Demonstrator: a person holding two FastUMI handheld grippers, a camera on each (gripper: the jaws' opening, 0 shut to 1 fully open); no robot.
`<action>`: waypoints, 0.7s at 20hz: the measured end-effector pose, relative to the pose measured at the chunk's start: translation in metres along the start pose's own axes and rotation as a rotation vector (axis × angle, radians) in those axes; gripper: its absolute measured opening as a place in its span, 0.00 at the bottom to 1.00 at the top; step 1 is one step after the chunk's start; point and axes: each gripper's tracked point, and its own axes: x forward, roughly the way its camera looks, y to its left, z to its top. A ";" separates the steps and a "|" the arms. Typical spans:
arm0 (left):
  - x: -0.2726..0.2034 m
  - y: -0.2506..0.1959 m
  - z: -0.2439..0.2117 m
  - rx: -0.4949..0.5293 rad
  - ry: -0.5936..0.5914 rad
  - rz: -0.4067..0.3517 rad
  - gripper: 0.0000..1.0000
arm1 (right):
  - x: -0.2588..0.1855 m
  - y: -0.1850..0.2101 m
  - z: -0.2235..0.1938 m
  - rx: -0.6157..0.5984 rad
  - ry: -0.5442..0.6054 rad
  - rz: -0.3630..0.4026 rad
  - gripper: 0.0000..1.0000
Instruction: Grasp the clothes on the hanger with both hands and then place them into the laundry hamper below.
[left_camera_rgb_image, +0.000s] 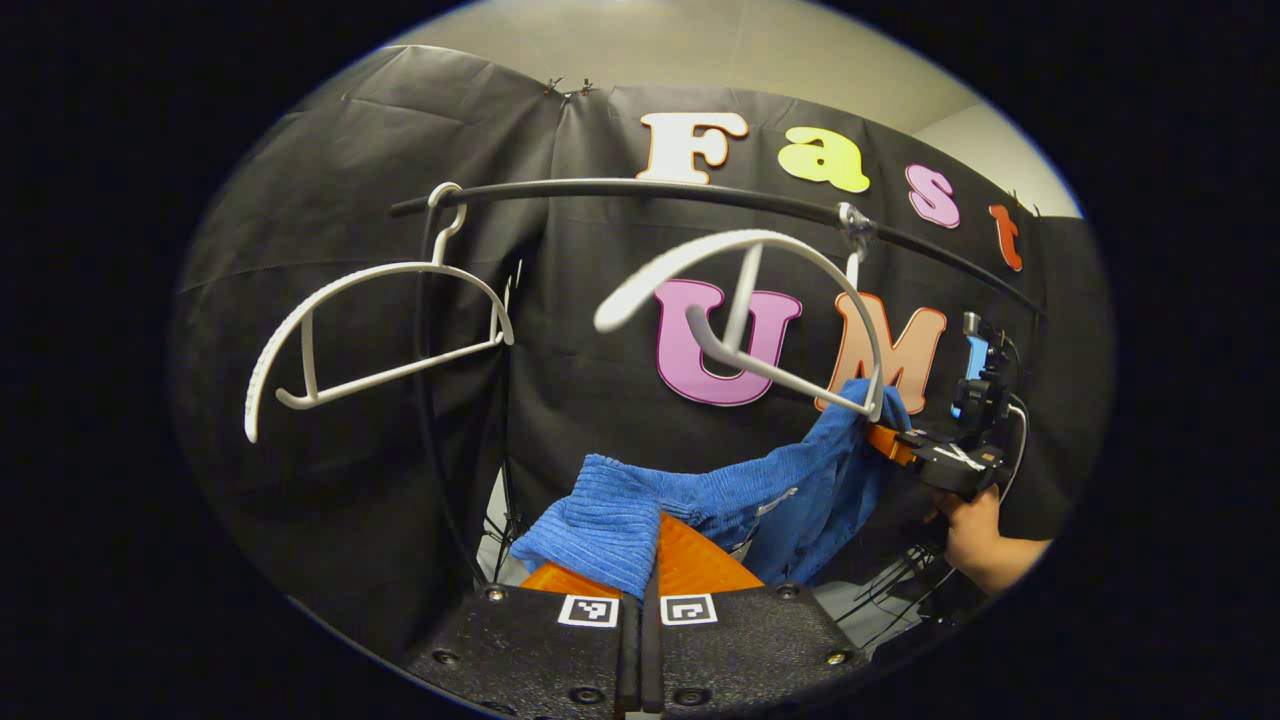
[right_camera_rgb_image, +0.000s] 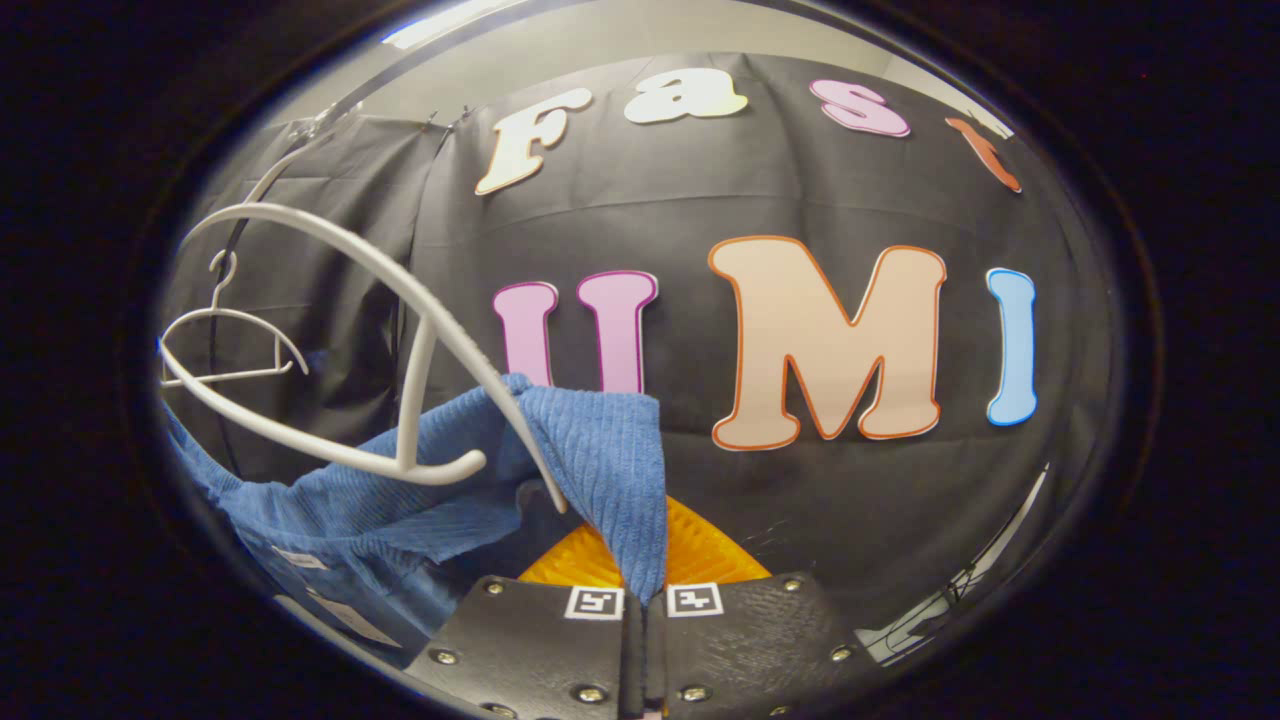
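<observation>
Both tongs (left_camera_rgb_image: 640, 575) (right_camera_rgb_image: 645, 580) pinch the blue garment (left_camera_rgb_image: 700, 490) stretched between them.

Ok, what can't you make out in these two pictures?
- Laundry hamper: below the frame edge in both views.
- Blue garment: what kind it is; bunched folds hide its shape.
- Left gripper and right gripper: fingertips buried under cloth.
- Rail: its supports, dark against the wall in the left gripper view.

The left gripper (left_camera_rgb_image: 640, 600) has two textured black housing blocks with recessed screws and one square black-and-white marker on each. The right gripper (right_camera_rgb_image: 645, 600) matches this. Seen farther off, its rear carries a camera mount and cable above the hand (left_camera_rgb_image: 975, 535).
</observation>
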 end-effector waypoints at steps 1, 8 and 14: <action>0.000 -0.003 -0.005 0.009 0.003 -0.002 0.01 | -0.002 0.003 -0.006 0.003 0.012 0.010 0.02; 0.000 -0.022 -0.039 -0.018 0.049 -0.011 0.01 | -0.014 -0.008 -0.063 0.081 0.163 0.008 0.02; 0.003 -0.035 -0.061 0.059 0.075 -0.025 0.01 | -0.042 0.001 -0.090 0.077 0.223 0.058 0.02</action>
